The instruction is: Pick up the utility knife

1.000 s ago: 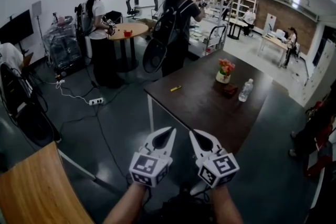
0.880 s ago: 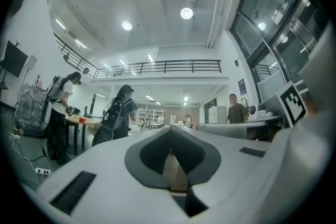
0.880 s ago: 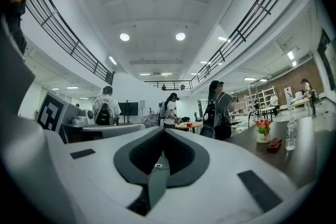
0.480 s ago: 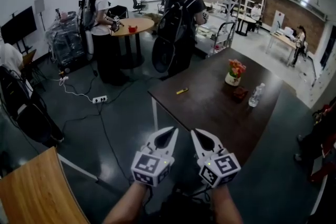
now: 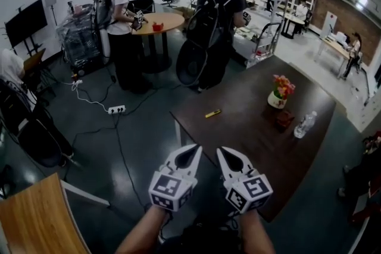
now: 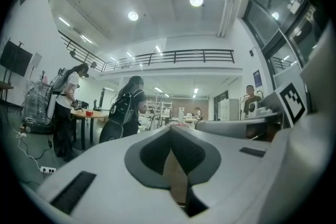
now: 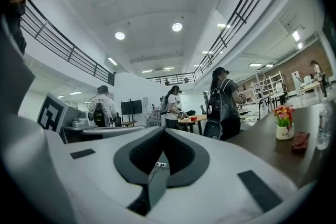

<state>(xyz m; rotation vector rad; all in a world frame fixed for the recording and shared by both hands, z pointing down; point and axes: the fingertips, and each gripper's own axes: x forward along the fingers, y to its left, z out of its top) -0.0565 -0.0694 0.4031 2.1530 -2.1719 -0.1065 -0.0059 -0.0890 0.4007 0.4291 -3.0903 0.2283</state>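
The utility knife [image 5: 213, 113], small and yellow, lies near the left corner of a dark brown table [image 5: 250, 134] in the head view. Both grippers are held side by side low in that view, short of the table's near edge and well apart from the knife. My left gripper [image 5: 193, 150] is shut with nothing in it; its tips meet in the left gripper view [image 6: 170, 129]. My right gripper [image 5: 221, 151] is shut and empty too, as the right gripper view [image 7: 164, 129] shows. Neither gripper view shows the knife.
On the table stand a flower vase [image 5: 280, 92], a water bottle [image 5: 303, 125] and a small dark red object [image 5: 284, 119]. Two people [image 5: 217, 21] [image 5: 122, 15] stand beyond it by a round table [image 5: 158, 22]. A power strip [image 5: 116, 109] lies on the floor; a wooden tabletop [image 5: 36, 217] is at lower left.
The table and knife have come nearer and slid right in the head view as I walk toward them. Both grippers keep their place in the picture and stay shut.
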